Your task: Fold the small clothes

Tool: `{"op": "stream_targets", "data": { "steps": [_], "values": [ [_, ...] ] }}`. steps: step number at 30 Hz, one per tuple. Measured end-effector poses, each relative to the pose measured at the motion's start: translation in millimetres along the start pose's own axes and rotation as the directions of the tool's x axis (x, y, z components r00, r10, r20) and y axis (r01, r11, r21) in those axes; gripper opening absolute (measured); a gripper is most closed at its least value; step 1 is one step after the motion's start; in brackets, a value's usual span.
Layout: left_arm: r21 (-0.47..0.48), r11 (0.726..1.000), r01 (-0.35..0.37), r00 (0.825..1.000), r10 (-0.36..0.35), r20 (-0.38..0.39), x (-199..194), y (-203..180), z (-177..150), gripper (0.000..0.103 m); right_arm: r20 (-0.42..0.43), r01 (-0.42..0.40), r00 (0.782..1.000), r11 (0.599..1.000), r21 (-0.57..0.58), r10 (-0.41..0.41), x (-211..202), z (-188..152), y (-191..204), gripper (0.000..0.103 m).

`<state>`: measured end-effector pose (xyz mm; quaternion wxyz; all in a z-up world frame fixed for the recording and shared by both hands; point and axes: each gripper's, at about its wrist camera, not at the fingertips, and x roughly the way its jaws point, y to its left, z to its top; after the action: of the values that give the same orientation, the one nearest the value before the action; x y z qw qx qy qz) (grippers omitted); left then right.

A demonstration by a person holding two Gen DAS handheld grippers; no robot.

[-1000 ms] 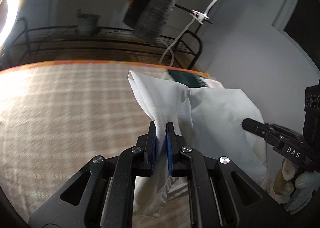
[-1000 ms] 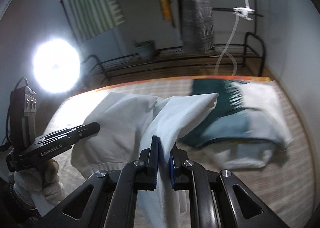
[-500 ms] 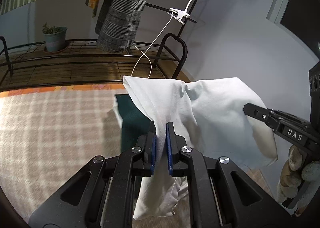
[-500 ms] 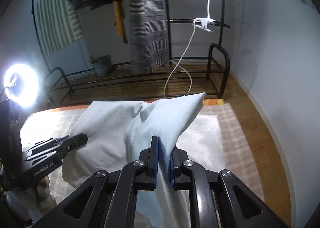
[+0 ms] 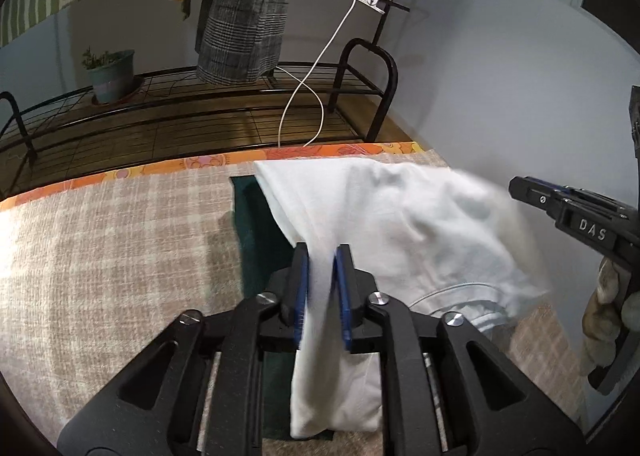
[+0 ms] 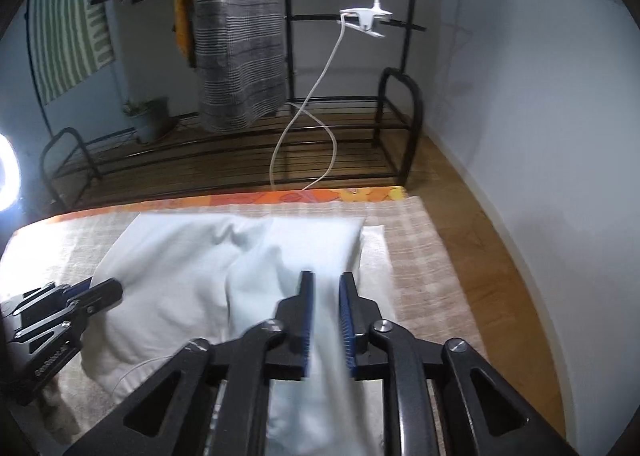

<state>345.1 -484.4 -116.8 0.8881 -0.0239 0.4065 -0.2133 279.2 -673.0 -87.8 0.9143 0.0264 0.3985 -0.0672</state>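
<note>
Slipping is the main risk from here, as I judge it: the white garment (image 5: 400, 223) is thin and limp, and if either pinch loosens while the cloth is carried, one corner would drop and the fold would land crooked over the dark green cloth (image 5: 256, 240) lying under it. Uneven pulling between the two hands could also bunch the middle. The left hand-held gripper (image 5: 320, 288), low in the centre of the left wrist view, has its fingers drawn close with only the cloth's thickness between the blue pads, pinching a gathered edge of the garment. The right hand-held gripper (image 6: 325, 316) does the same in its own view, clamping another edge. The garment spreads between them, partly draped on the checked bed cover (image 5: 100, 256), near its orange border.
</note>
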Motion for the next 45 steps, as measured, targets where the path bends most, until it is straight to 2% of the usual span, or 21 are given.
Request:
{"op": "stream_targets", "data": {
  "steps": [2, 13, 20, 29, 35, 37, 39, 42, 43, 45],
  "values": [
    [0.007, 1.0, -0.006, 1.0, 0.006, 0.018, -7, 2, -1, 0.023, 0.005, -0.003, 1.0, 1.0, 0.005, 0.003, -3, 0, -1, 0.024],
    [0.049, 0.999, -0.018, 0.998, 0.015, 0.058, -63, 4, -7, 0.023, 0.044, -0.018, 0.999, 1.0, 0.024, 0.017, -54, -5, 13, 0.024],
    [0.095, 0.995, -0.013, 0.992, 0.0, 0.13, -124, -8, -14, 0.023, 0.084, -0.027, 0.996, 0.999, 0.023, 0.025, -104, -11, 29, 0.024],
    [0.144, 0.99, -0.008, 0.977, -0.023, 0.213, -216, -11, -35, 0.023, 0.168, -0.037, 0.985, 0.999, 0.024, 0.033, -190, -24, 62, 0.024],
    [0.168, 0.986, -0.01, 0.971, -0.031, 0.238, -271, -1, -65, 0.025, 0.218, -0.009, 0.976, 1.0, 0.012, 0.006, -237, -46, 92, 0.03],
    [0.171, 0.985, -0.004, 0.97, -0.038, 0.238, -287, 4, -78, 0.039, 0.228, -0.004, 0.974, 1.0, 0.02, -0.001, -249, -56, 102, 0.035],
    [0.183, 0.983, -0.006, 0.968, -0.04, 0.248, -302, 8, -92, 0.042, 0.237, 0.0, 0.971, 1.0, 0.023, -0.006, -257, -66, 111, 0.037],
    [0.208, 0.978, -0.022, 0.967, -0.032, 0.253, -315, 13, -110, 0.042, 0.25, 0.0, 0.968, 1.0, 0.03, -0.008, -267, -82, 126, 0.05],
    [0.212, 0.977, -0.021, 0.968, -0.033, 0.247, -318, 15, -116, 0.046, 0.254, -0.002, 0.967, 0.999, 0.032, -0.006, -269, -86, 130, 0.056],
    [0.215, 0.977, -0.012, 0.971, -0.04, 0.234, -322, 21, -127, 0.052, 0.26, -0.006, 0.965, 0.999, 0.037, -0.004, -272, -95, 140, 0.06]
  ]
}}
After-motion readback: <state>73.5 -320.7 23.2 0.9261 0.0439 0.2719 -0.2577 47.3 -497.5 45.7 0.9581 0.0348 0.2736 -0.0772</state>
